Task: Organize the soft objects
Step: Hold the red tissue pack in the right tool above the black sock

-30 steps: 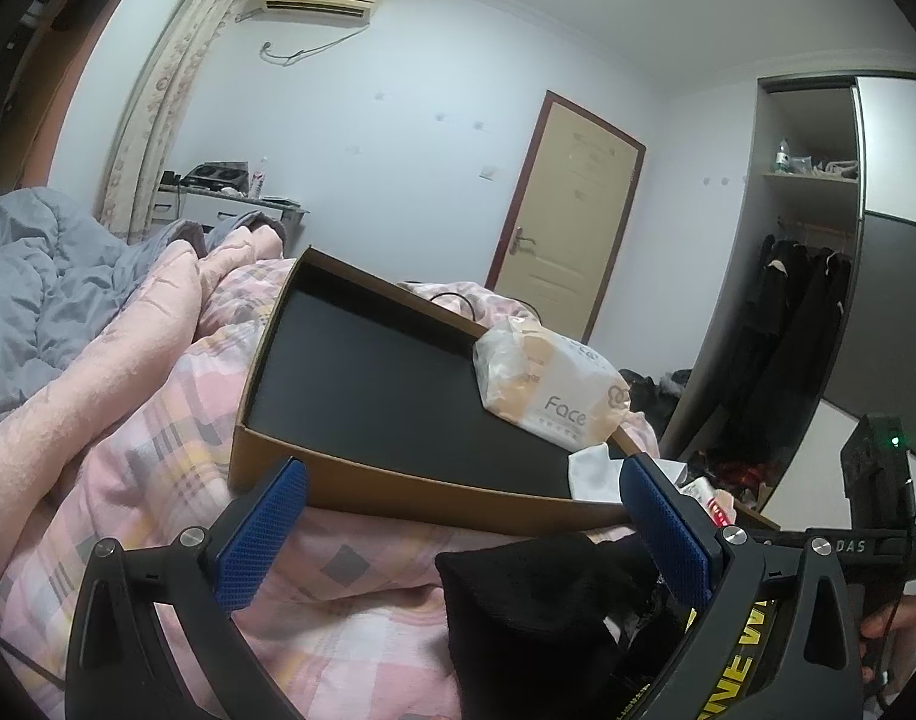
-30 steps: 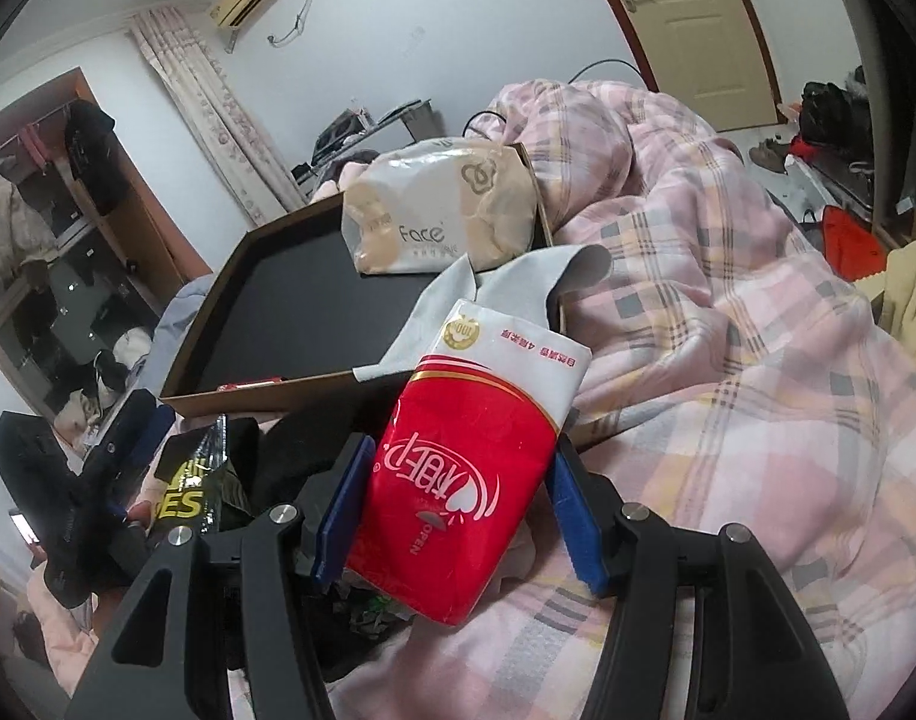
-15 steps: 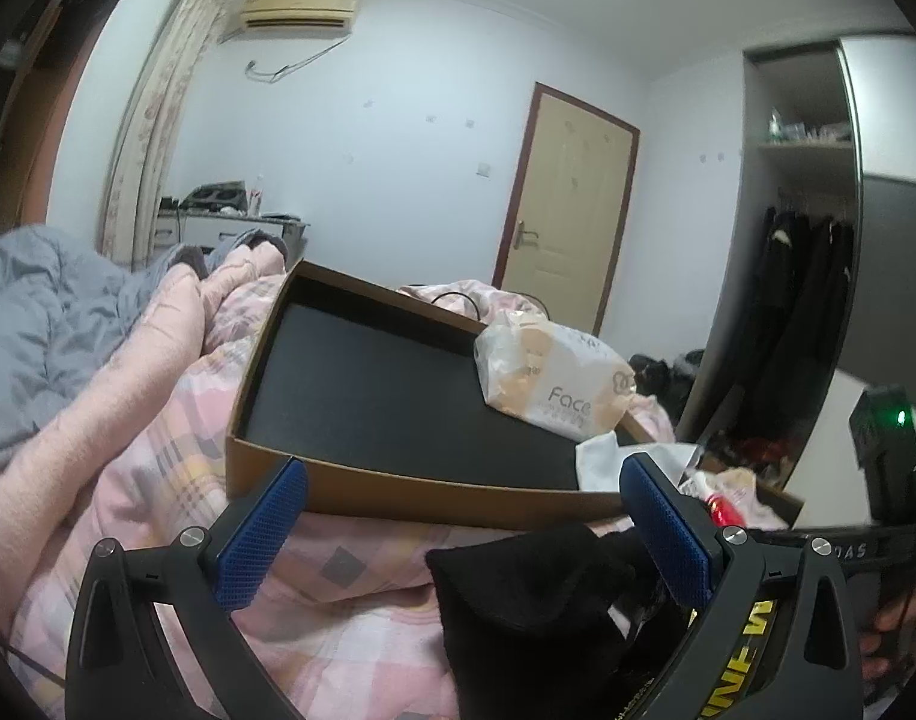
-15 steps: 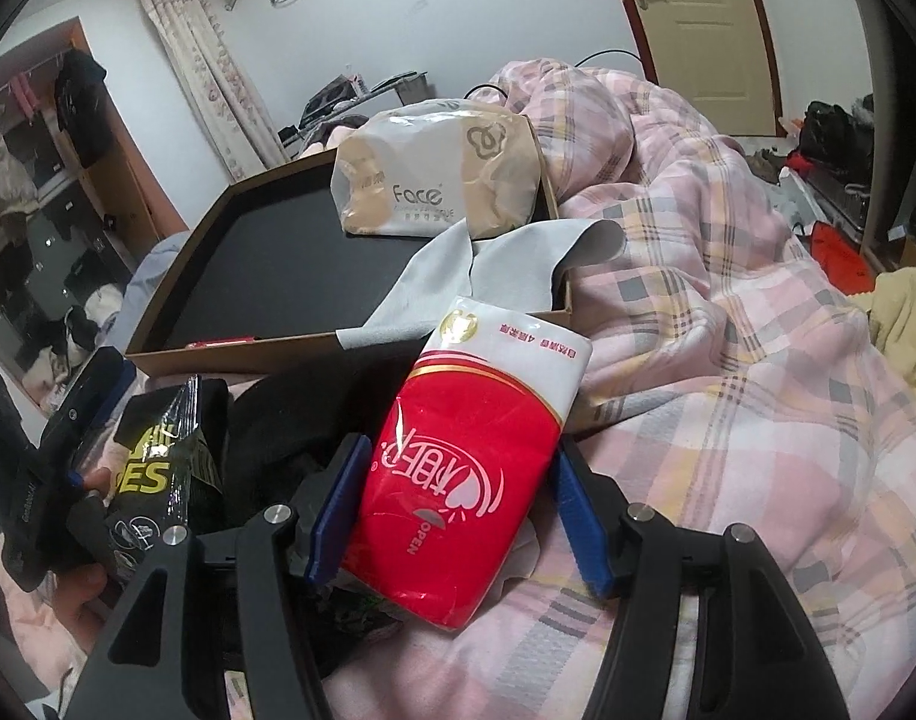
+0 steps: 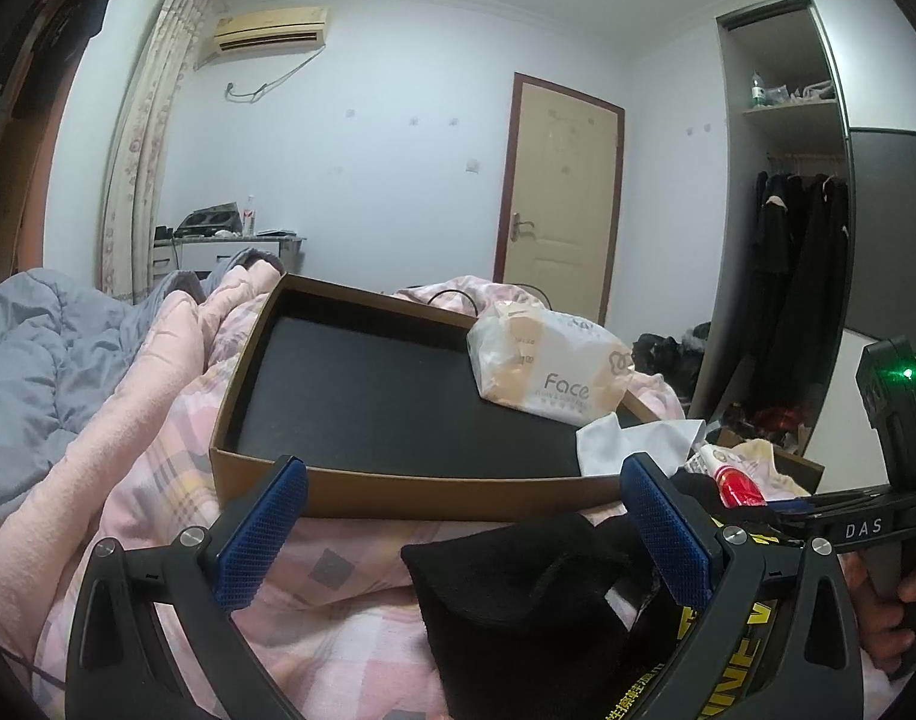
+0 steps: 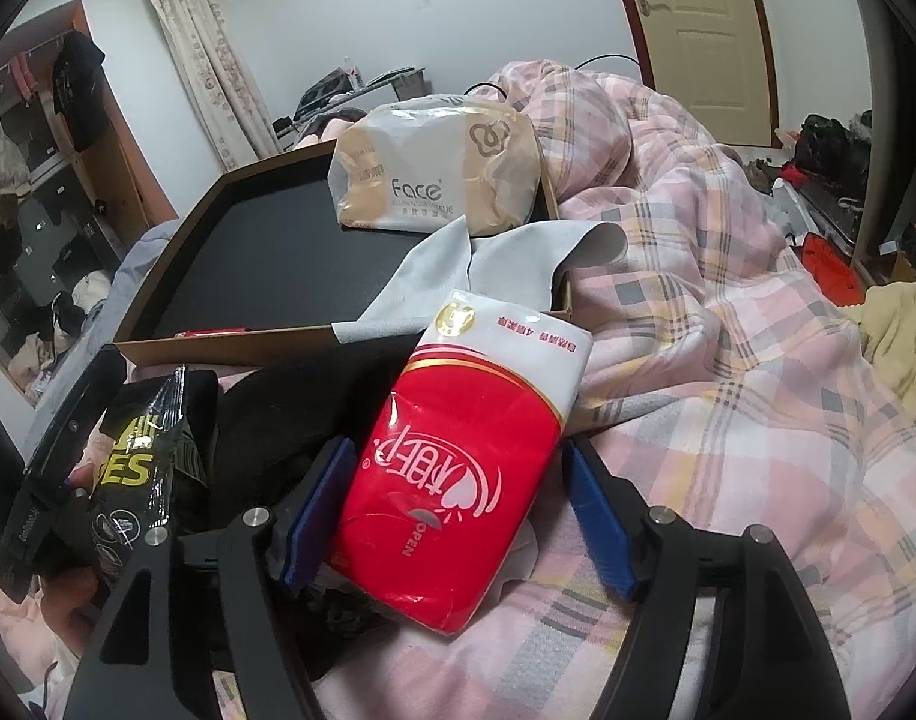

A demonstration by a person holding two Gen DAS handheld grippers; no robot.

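Note:
A red-and-white tissue pack lies on the pink plaid quilt between the fingers of my right gripper. Its jaws are opening, and a gap shows beside the right pad. Just beyond stands a brown box with a black floor. A beige "Face" tissue pack lies in the box's far corner, and a grey cloth drapes over its rim. My left gripper hangs wide open before the box's front wall, above a black cloth.
A black and yellow snack bag sits at the left of the black cloth. Pink and grey quilts pile up left of the box. Beyond the bed are a door and a wardrobe with dark coats.
The right gripper's fingers have spread apart from the red tissue pack, which stays lying on the quilt. The left gripper has rolled a little, so the box looks more level.

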